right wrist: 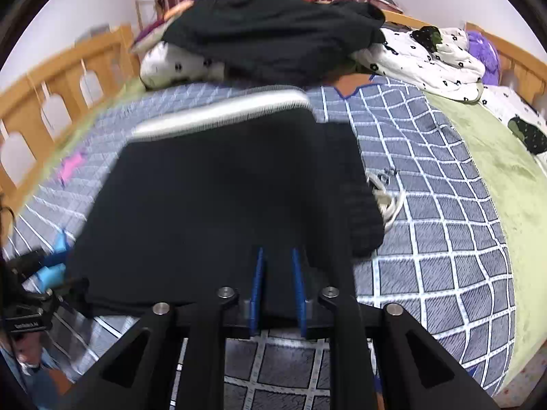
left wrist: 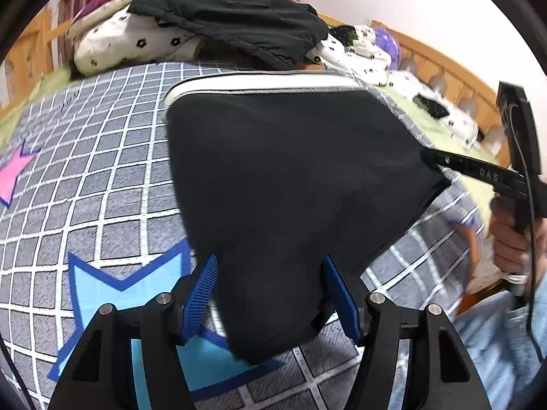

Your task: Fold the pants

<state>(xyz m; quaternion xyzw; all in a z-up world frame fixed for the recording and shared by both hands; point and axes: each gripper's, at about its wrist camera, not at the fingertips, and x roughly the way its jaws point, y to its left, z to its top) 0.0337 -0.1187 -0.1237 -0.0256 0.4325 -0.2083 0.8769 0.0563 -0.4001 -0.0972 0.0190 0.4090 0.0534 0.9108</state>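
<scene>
Black pants lie folded on the checked bedspread, near edge between both grippers. Left gripper wide, cloth loose between; right gripper narrow, unclamped. Best to release cleanly, then flatten the fold.

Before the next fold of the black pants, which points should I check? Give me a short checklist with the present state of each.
1. Black pants lie on the checked mat: ok.
2. White waistband at the far edge, visible: ok.
3. Left gripper has cloth between its blue pads, jaws apart, not pressing: not ok for lifting.
4. Right gripper has cloth between narrow jaws; firm grip: cannot tell.
5. White cord sticks out beside the pants: not ok.
6. Pile of dark clothes stays clear behind: ok.
</scene>
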